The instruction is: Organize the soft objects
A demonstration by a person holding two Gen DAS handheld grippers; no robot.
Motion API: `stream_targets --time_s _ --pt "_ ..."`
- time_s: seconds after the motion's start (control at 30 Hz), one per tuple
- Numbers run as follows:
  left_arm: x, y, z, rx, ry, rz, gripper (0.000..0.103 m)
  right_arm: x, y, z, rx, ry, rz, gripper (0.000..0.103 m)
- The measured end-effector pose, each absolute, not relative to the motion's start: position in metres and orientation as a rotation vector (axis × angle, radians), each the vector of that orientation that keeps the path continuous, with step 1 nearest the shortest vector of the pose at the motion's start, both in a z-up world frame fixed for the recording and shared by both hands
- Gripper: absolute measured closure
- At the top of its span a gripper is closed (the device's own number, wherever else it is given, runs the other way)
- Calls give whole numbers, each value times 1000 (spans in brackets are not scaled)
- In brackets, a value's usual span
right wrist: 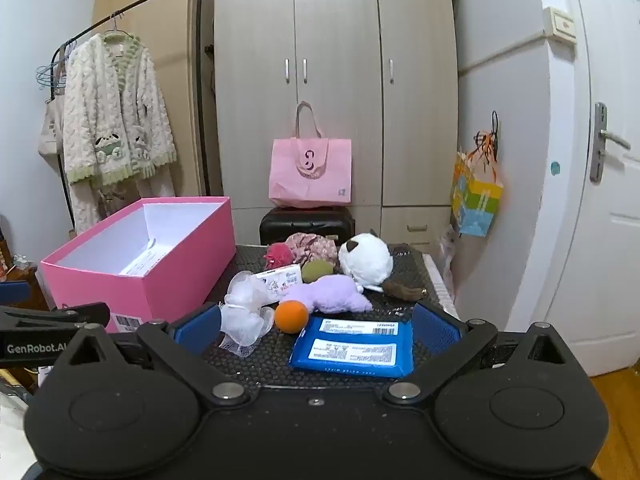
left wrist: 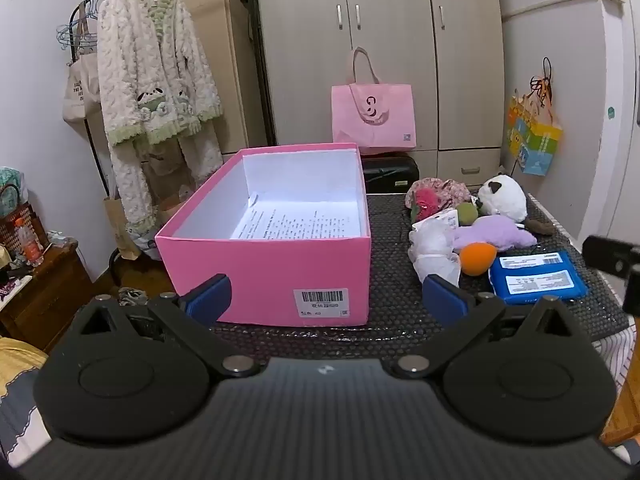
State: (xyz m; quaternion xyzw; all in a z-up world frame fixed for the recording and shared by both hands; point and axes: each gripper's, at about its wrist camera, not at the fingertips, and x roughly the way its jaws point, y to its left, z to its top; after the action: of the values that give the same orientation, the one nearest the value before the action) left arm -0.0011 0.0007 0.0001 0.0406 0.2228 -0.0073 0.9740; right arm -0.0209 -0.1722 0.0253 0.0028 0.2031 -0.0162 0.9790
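An open pink box (left wrist: 264,276) (right wrist: 136,288) with a printed sheet inside stands on the left of a black table. To its right lies a pile of soft things: a white panda plush (left wrist: 503,196) (right wrist: 366,260), a purple plush (left wrist: 494,232) (right wrist: 330,294), an orange ball (left wrist: 476,258) (right wrist: 292,316), a blue packet (left wrist: 536,278) (right wrist: 354,346), white mesh (left wrist: 434,254) (right wrist: 244,318), a red pom (right wrist: 279,255), a green ball (right wrist: 316,270). My left gripper (left wrist: 326,300) is open before the box. My right gripper (right wrist: 316,326) is open before the pile, empty.
The table (left wrist: 392,240) (right wrist: 256,356) has a dark dimpled mat. Behind it stand a black case (right wrist: 306,224) with a pink tote bag (right wrist: 310,172) and a wardrobe (right wrist: 336,80). A clothes rack with a fleece robe (left wrist: 156,80) stands left. A door (right wrist: 600,200) is at right.
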Motion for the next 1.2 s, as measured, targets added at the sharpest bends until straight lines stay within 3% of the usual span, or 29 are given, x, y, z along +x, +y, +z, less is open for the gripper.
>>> stream_targets --time_s 0.13,0.3,0.53,1.2 --pt "-13 8 0 54 397 -9 0 -28 -177 27 9 394 -35 0" --pt "-4 10 -5 62 458 -15 0 -28 -178 27 4 449 -47 0" --pt "-6 13 -15 40 500 -33 1 -51 -179 34 -37 387 -37 0" --pt "-24 -9 -18 115 485 -60 0 -51 -191 19 -6 432 -38 0"
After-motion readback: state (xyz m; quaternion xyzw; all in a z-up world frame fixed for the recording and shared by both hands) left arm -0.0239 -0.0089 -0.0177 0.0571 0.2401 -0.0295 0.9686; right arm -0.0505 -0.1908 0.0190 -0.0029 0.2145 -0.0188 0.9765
